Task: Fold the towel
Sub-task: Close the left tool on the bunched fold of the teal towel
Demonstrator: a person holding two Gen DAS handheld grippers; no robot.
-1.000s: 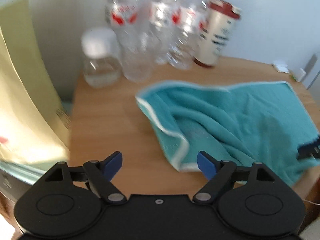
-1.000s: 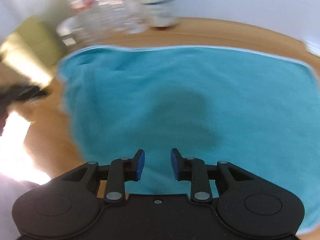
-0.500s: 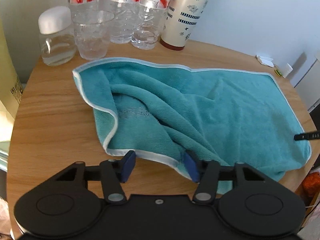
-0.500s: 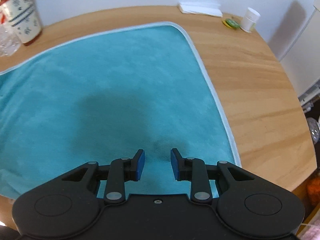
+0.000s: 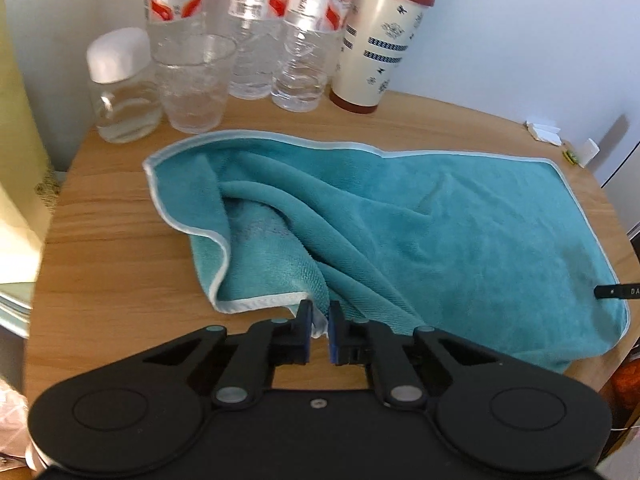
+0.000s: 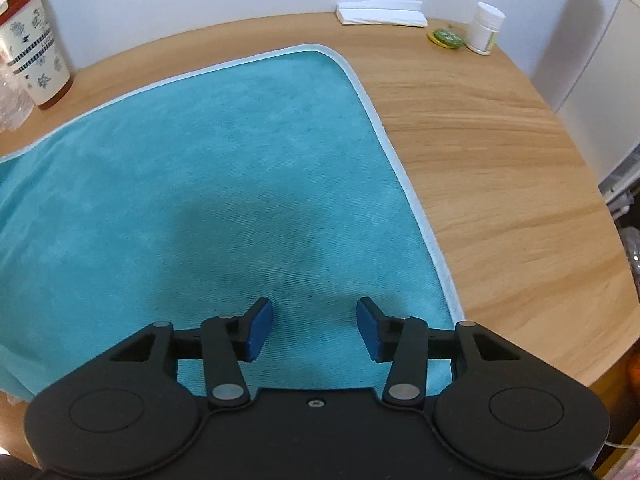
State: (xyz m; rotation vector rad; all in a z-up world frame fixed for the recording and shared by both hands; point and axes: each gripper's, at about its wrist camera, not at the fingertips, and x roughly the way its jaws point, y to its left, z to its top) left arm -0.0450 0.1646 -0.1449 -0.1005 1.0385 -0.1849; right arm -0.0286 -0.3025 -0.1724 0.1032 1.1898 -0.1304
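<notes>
I have the tabletop [image 5: 120,240], round and wood-grained, with the towel [image 5: 440,232] spread over most of its near and right side. The towel's right half lies flat with a clean pale hem along the far and right edges; its left end is rumpled, with a flap turned over and deep soft ridges running toward me. At the right its near corner seems to droop over the tabletop's rim. Bottles [image 5: 296,36], a glass [image 5: 196,84], a jar [image 5: 120,88] and a lidded cup [image 5: 384,40] stand along the far edge, just beyond the hem.

I judge the towel light, limp terry: it will sag and drape from any hold, keeps no shape, and grips the pads well, not slippery. Nothing about it is fragile. It should be taken by hemmed corners or edges, where the binding gives something firm to pinch, and both ends lifted together so the fold lands square. A careless drag could reach the glass.

My left tongs [image 5: 319,330] are nearly clenched, with the pale hem of the near left edge running in between the pads; they appear to be grasping it. My right tongs [image 6: 314,328] are released, pads wide apart, over the flat cloth just inside the near right corner, holding nothing.
</notes>
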